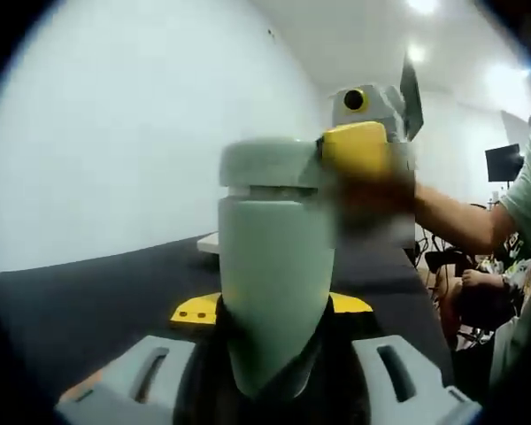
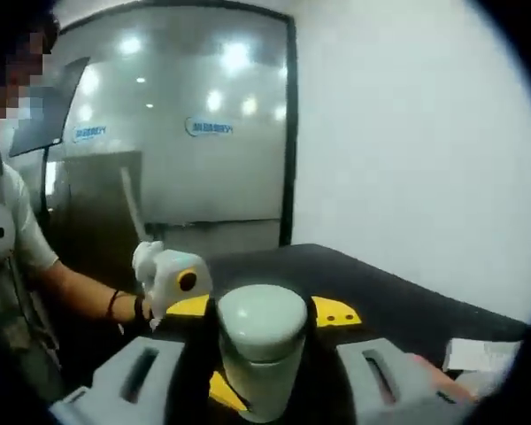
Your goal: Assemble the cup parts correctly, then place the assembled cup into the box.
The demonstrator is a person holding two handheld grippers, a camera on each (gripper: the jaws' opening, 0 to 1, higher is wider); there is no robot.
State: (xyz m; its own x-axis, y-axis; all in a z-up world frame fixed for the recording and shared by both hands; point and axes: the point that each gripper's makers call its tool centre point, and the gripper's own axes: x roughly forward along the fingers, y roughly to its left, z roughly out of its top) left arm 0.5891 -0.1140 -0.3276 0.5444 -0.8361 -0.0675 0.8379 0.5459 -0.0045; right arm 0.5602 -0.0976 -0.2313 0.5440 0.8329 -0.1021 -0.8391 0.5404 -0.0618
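In the left gripper view, a white wall takes up the left side, and a dark surface (image 1: pixel 97 301) runs below it. At the bottom, the left gripper (image 1: pixel 274 372) has its grey fingers (image 1: pixel 137 376) closed narrow on the tapered lower end of a pale grey-green cup body (image 1: pixel 274 283), which stands upright between them, lifted above the surface. On top of the body sits the cup lid (image 1: pixel 270 164), a wider rounded cap with a thin seam showing between the two parts. Just right of the lid, the right gripper (image 1: pixel 367 146) comes in from the right with its yellow tip against the lid's edge; whether it pinches the lid there is blurred. Behind it a person's forearm (image 1: pixel 460 217) reaches in from the right edge.

In the right gripper view, a person's arm (image 2: pixel 71 288) with a dark wristband comes in from the left, holding the left gripper (image 2: pixel 168 279), white with a yellow spot. In the middle, the right gripper (image 2: pixel 261 381) holds the cup lid (image 2: pixel 261 323), its fingers (image 2: pixel 137 376) close on both sides and the rounded top facing the camera. The dark surface (image 2: pixel 398 301) stretches to the right, where a piece of white paper (image 2: pixel 478 354) lies near its edge.
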